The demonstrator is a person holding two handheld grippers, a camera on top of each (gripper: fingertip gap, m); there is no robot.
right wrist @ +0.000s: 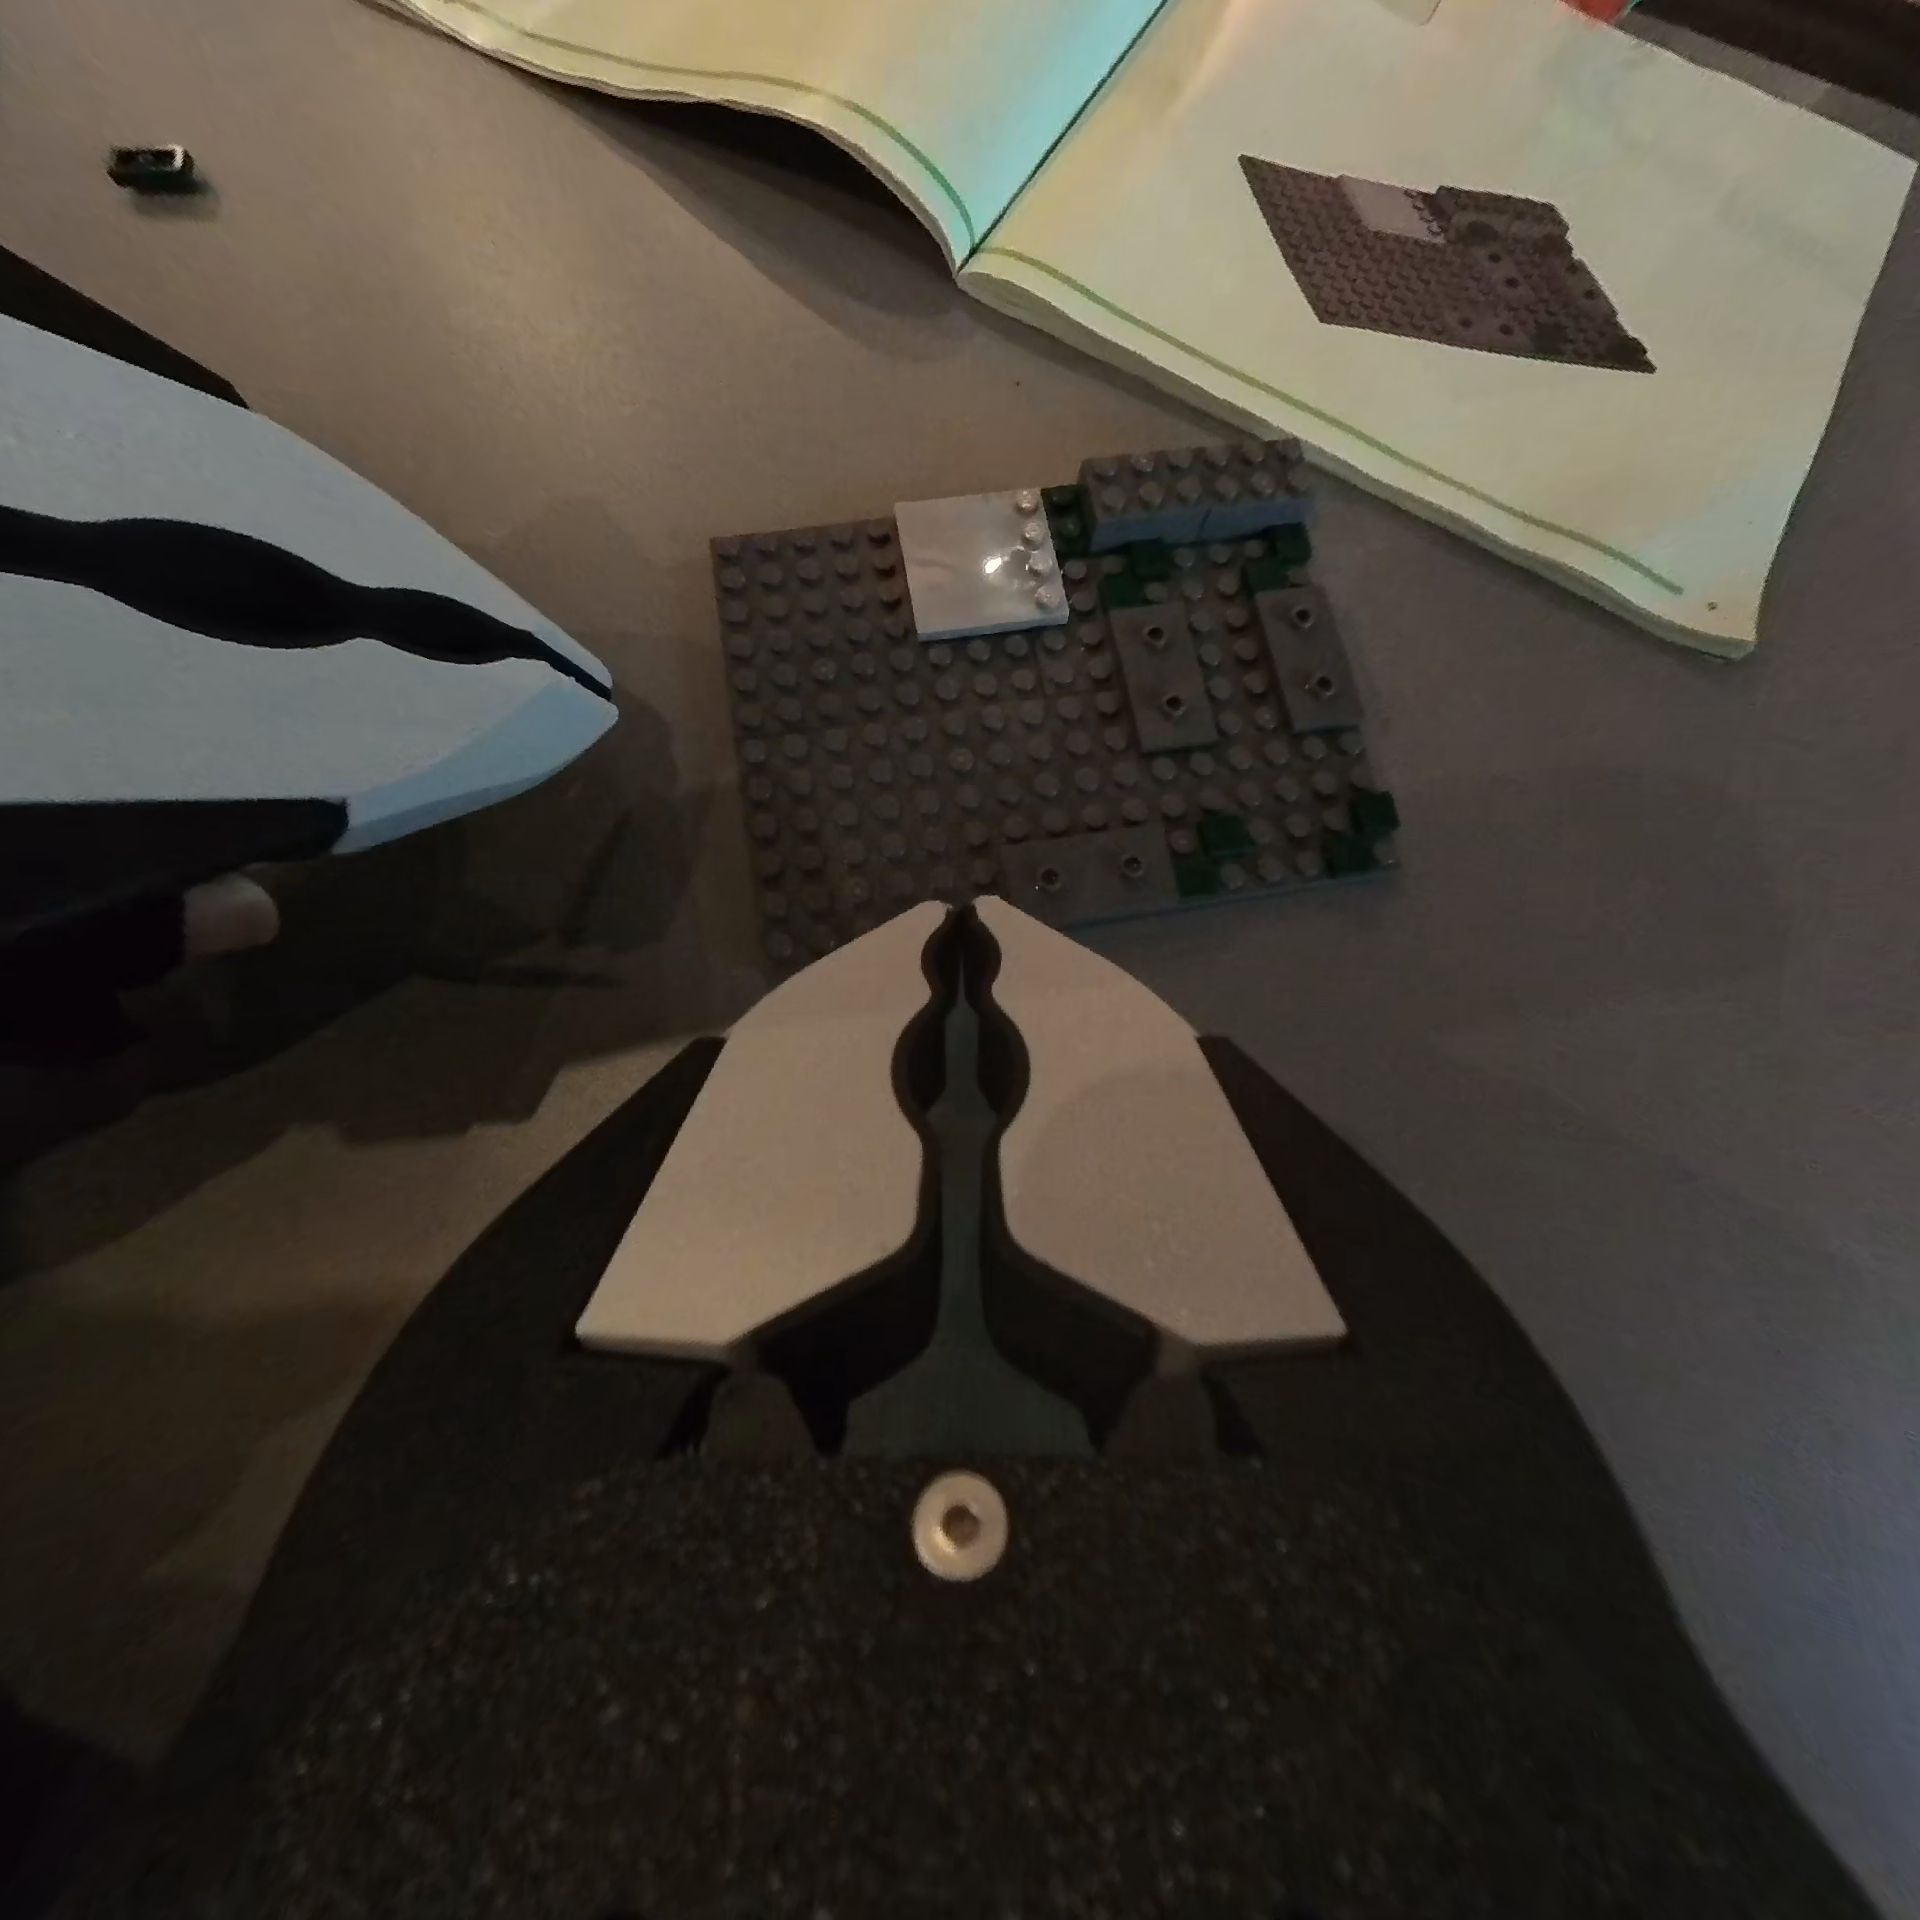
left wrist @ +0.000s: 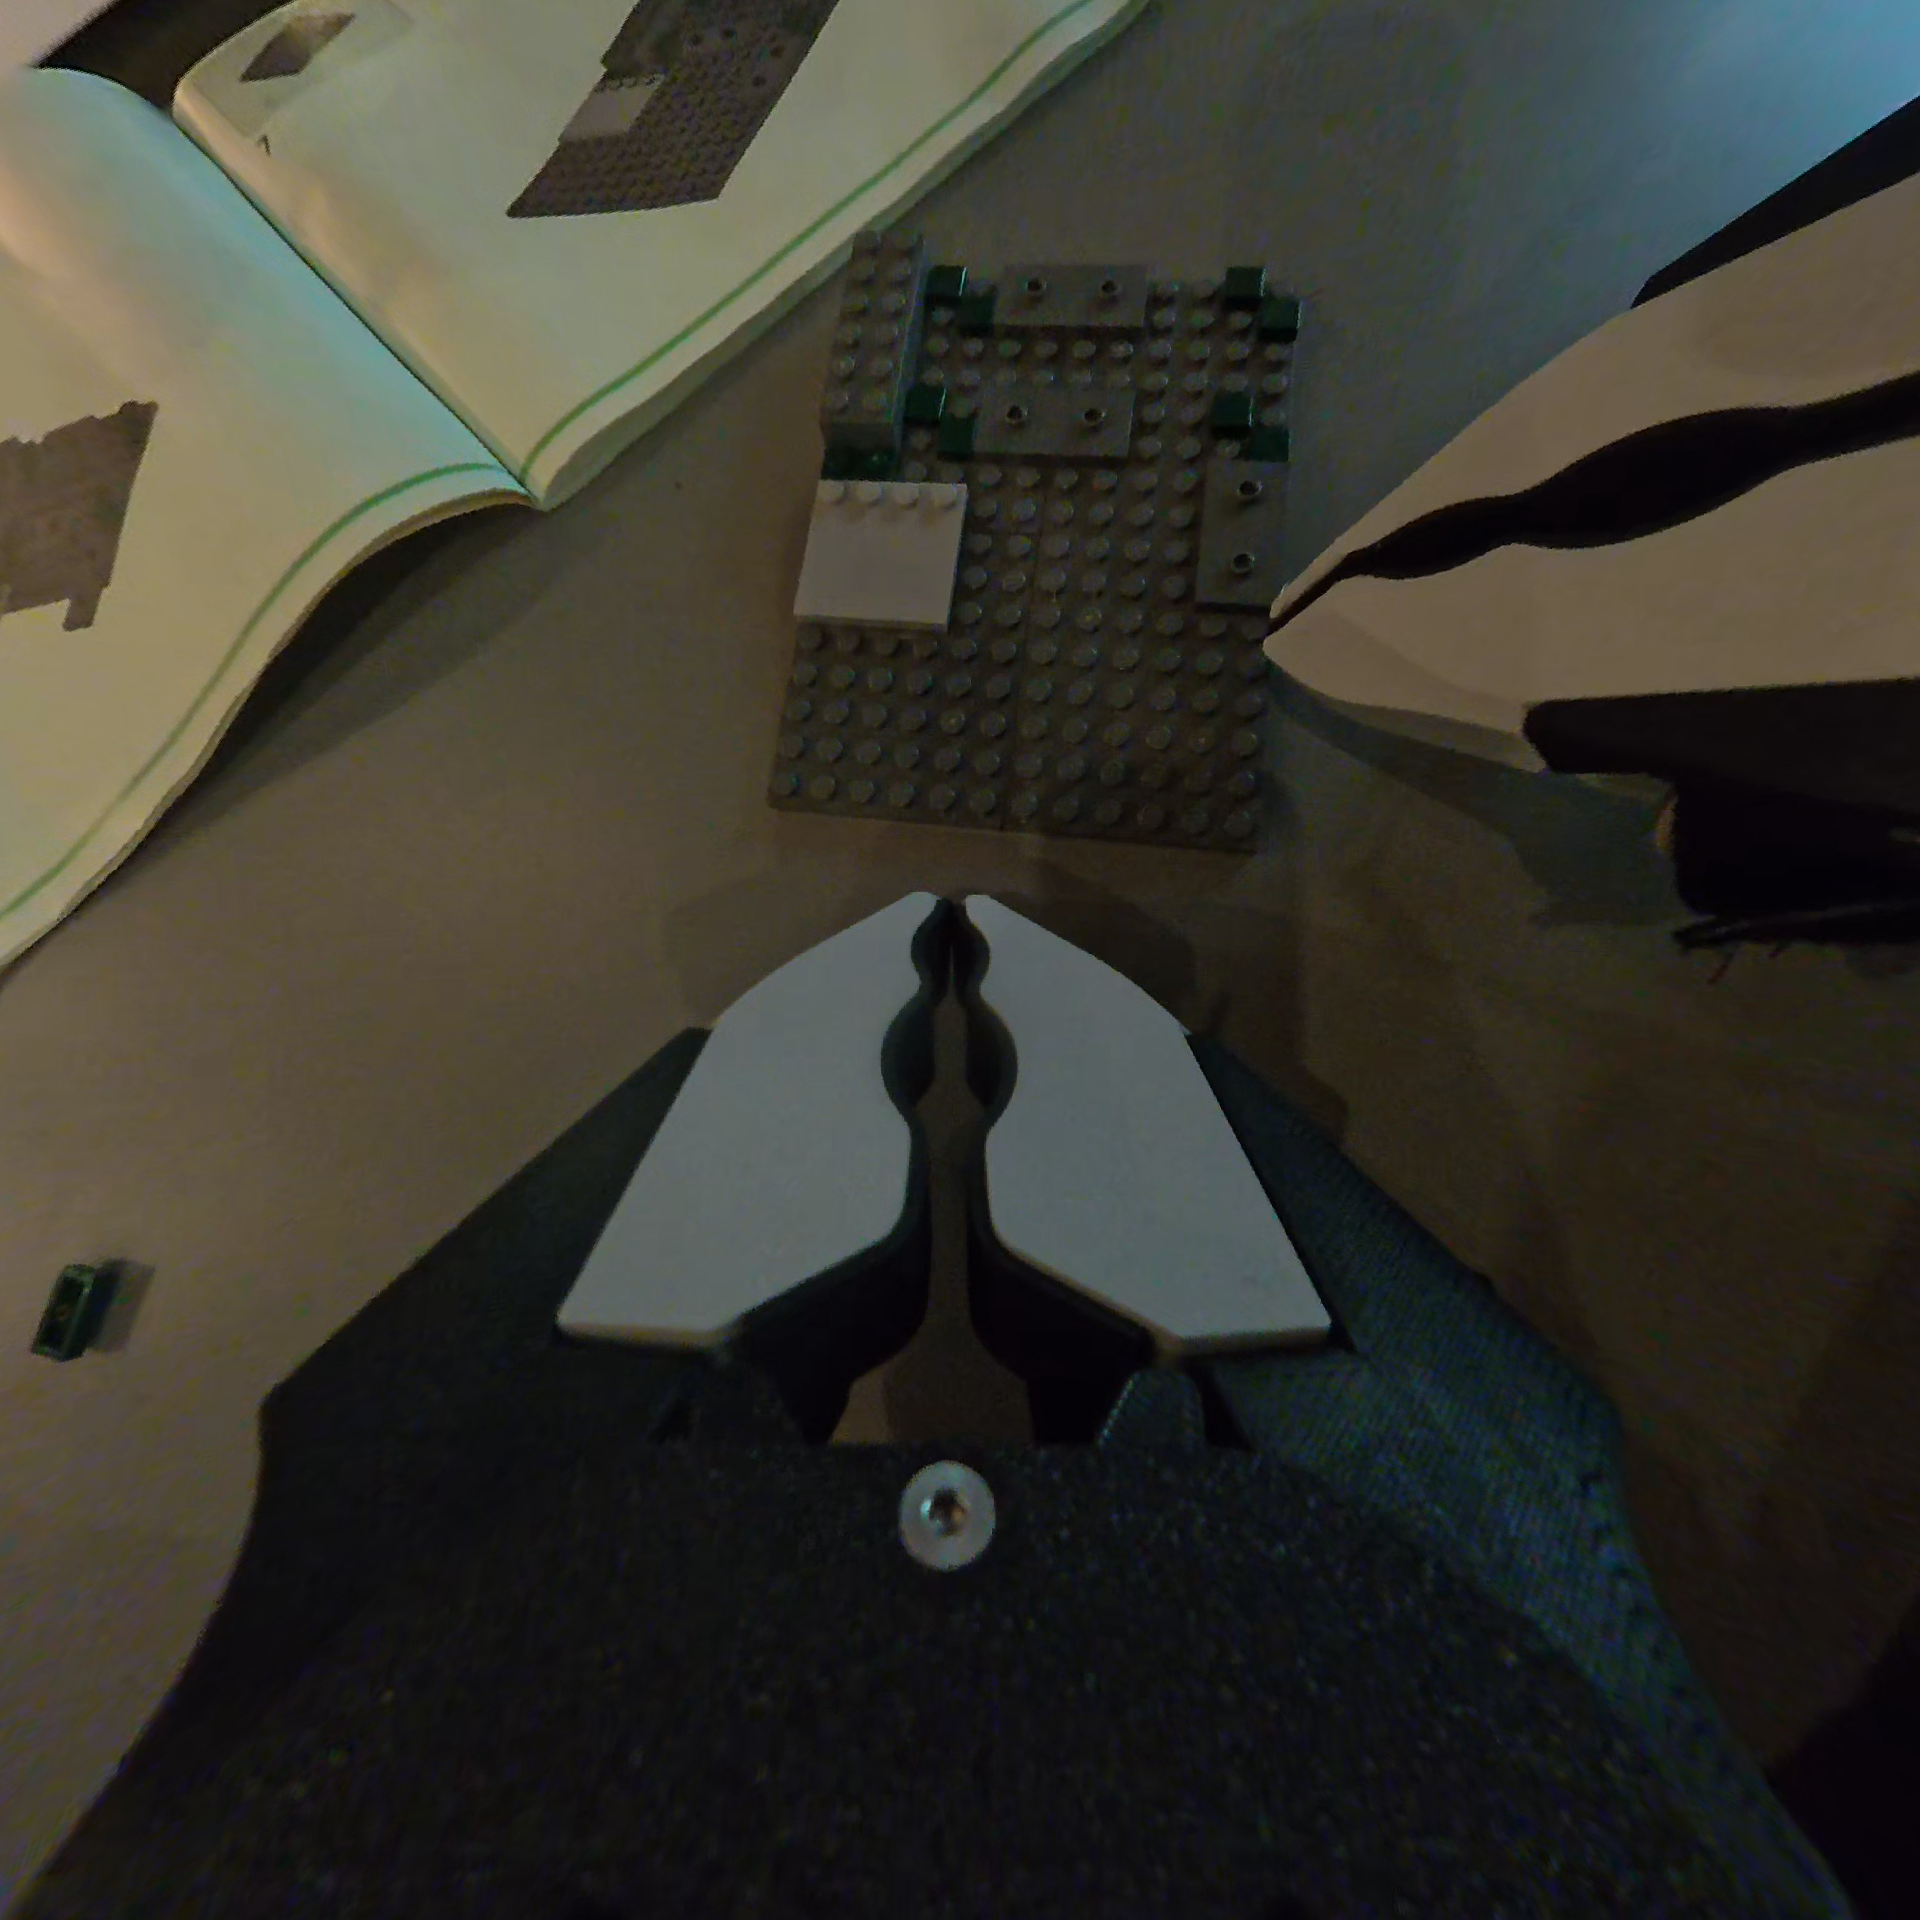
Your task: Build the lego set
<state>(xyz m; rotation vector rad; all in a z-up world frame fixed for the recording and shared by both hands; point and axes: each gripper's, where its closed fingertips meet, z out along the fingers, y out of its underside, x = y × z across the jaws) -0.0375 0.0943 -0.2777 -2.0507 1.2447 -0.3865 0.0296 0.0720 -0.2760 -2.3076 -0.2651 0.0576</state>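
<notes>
A dark grey studded baseplate [left wrist: 1023, 717] lies flat on the table and also shows in the right wrist view [right wrist: 883, 769]. On it sit a light grey slope piece [left wrist: 878, 566] [right wrist: 971, 566], a raised grey brick row [left wrist: 878, 343] [right wrist: 1195, 488], flat grey tiles [left wrist: 1060, 421] [right wrist: 1164, 675] and small dark green pieces [left wrist: 945, 286] [right wrist: 1216, 836]. My left gripper [left wrist: 956, 904] is shut and empty just short of the plate's near edge. My right gripper [right wrist: 961, 909] is shut and empty over the plate's near edge. Each gripper shows in the other's view [left wrist: 1558, 540] [right wrist: 312, 644].
An open instruction booklet [left wrist: 436, 270] [right wrist: 1403, 291] lies beside the plate. A loose dark green brick [left wrist: 68, 1311] [right wrist: 154, 164] lies apart on the grey table [left wrist: 468, 831]. A fingertip [right wrist: 234, 914] shows under the left gripper. Across from one pair of fingers to the other is roughly 8 cm. Left tips and right tips are each some 8 cm from the light grey slope piece [left wrist: 878, 566]. It turns up in the right wrist view [right wrist: 961, 563] as well. My right gripper's tips are some 10 cm from the raised grey brick row [left wrist: 878, 343]. The right camera catches it too, in the right wrist view [right wrist: 1180, 490].
</notes>
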